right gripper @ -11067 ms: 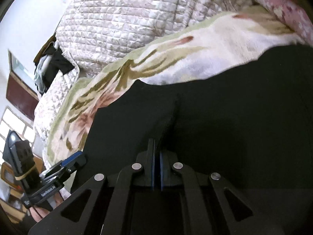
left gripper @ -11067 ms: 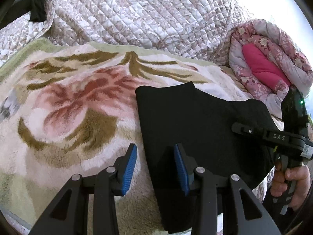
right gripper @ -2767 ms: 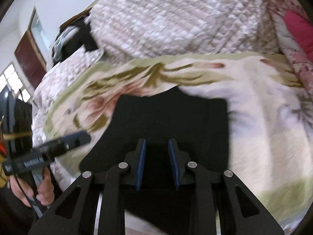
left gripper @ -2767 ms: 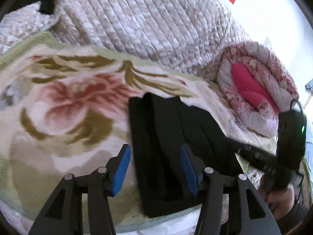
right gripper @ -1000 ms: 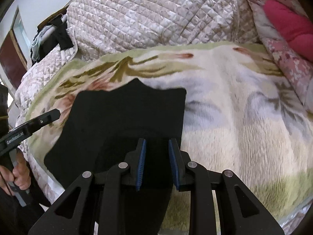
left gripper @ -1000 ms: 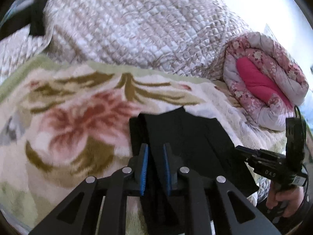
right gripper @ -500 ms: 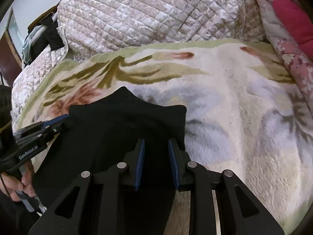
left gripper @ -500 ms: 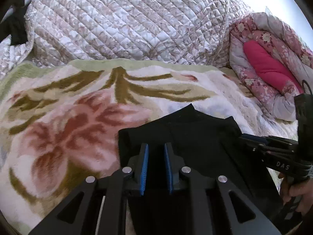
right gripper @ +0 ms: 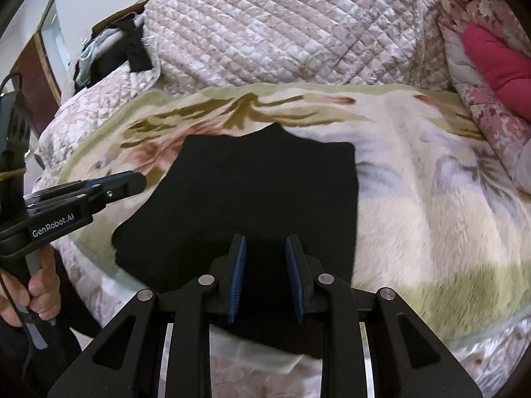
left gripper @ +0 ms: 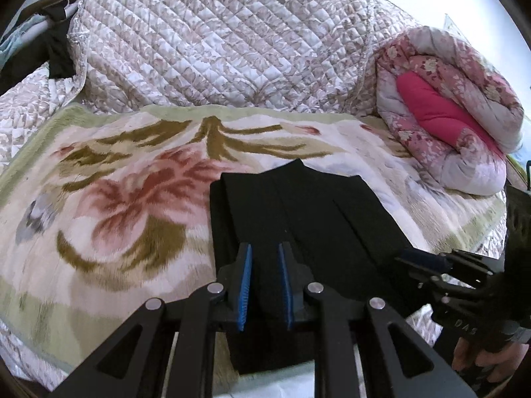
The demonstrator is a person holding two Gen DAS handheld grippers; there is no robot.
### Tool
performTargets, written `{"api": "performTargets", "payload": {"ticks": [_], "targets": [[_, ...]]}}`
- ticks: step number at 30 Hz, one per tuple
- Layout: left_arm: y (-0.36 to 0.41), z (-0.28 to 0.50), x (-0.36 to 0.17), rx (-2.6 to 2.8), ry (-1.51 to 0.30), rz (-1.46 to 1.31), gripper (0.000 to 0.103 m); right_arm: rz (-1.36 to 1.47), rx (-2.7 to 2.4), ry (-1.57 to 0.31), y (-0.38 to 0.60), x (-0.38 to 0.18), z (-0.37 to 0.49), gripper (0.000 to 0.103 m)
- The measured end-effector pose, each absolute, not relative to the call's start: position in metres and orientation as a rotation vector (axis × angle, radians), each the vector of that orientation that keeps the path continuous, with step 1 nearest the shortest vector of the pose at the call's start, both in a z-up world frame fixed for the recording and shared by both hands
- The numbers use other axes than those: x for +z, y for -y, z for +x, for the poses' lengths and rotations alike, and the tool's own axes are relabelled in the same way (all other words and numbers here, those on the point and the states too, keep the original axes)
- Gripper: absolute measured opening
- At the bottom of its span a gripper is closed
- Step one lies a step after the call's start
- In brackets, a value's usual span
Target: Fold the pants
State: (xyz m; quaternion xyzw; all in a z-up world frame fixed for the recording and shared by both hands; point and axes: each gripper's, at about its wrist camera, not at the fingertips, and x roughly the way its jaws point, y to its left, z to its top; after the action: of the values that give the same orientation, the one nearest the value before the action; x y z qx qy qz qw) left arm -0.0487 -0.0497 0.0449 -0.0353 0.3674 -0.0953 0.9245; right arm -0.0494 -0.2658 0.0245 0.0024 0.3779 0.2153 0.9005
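Both sets of fingers have backed off the pants [left gripper: 298, 219], left gripper [left gripper: 264, 285] and right gripper [right gripper: 265, 275] now parted, holding nothing. Pants lie folded compact on the blanket [left gripper: 126, 199]; task looks essentially finished.

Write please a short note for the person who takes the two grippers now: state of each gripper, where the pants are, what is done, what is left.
Left gripper: open, holding nothing, above the pants' near edge.
Right gripper: open, holding nothing, also above the near edge.
Black pants: folded into a compact stack on the floral blanket, near its front edge.
Done: the folds appear made.
Left: probably only a check that the edges line up.
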Motion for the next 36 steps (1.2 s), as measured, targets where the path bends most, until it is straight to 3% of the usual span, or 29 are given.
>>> {"api": "performTargets", "payload": {"ticks": [17, 19, 21, 23, 25, 31, 36], "targets": [[0.052, -0.064, 0.009, -0.183, -0.772, -0.034, 0.023, -0.113, 0.440, -0.731, 0.248, 0.006, -0.065, 0.029], [0.051, -0.064, 0.011, -0.183, -0.775, -0.037, 0.026, -0.077, 0.459, -0.749, 0.252, 0.010, -0.062, 0.035], [0.049, -0.060, 0.014, -0.197, -0.787, -0.052, 0.028, -0.043, 0.446, -0.767, 0.262, 0.018, -0.053, 0.053], [0.042, -0.051, 0.017, -0.216, -0.801, -0.093, 0.035, 0.006, 0.430, -0.769, 0.274, 0.024, -0.044, 0.054], [0.035, -0.040, 0.018, -0.238, -0.813, -0.144, 0.051, 0.077, 0.420, -0.791, 0.290, 0.026, -0.030, 0.055], [0.026, -0.006, 0.003, -0.253, -0.860, -0.220, 0.063, 0.274, 0.402, -0.921, 0.322, 0.003, 0.016, 0.056], [0.020, 0.008, -0.006, -0.284, -0.857, -0.312, 0.063, 0.353, 0.451, -0.916, 0.323, 0.002, 0.024, 0.056]]}}
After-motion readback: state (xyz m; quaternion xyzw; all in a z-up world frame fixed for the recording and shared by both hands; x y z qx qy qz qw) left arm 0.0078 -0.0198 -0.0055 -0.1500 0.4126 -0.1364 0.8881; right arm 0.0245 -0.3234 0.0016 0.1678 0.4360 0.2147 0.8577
